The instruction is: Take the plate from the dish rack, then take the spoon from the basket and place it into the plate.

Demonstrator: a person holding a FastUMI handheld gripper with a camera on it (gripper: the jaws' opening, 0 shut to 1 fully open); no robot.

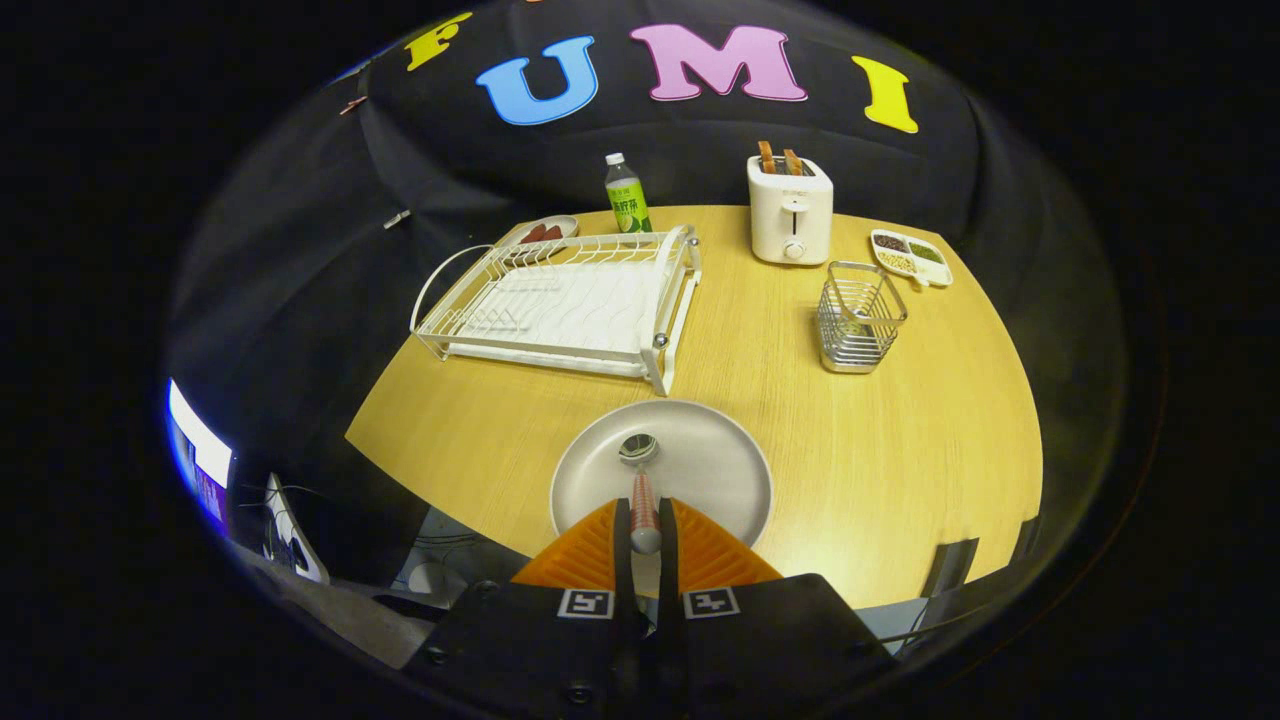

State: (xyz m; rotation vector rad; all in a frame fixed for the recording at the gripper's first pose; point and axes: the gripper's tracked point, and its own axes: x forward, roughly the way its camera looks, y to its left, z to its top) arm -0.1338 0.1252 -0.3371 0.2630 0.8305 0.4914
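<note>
The claw (645,520) is pinching the patterned handle of the metal spoon (640,480) between both fingers, its bowl reaching out over the round pale grey plate (700,470), which already lies on the light wooden desk (900,440) just ahead of the empty white wire dish rack (560,300). With the square wire basket (860,315) standing well apart, this looks like the last step: lower the spoon into the plate, then spread the fingers.

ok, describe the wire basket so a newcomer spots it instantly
On the round wooden table, look beyond the plate and the spoon clamped in the gripper jaws. The wire basket stands before the white toaster: small, square, bare metal, unlike the wide white dish rack.
</note>
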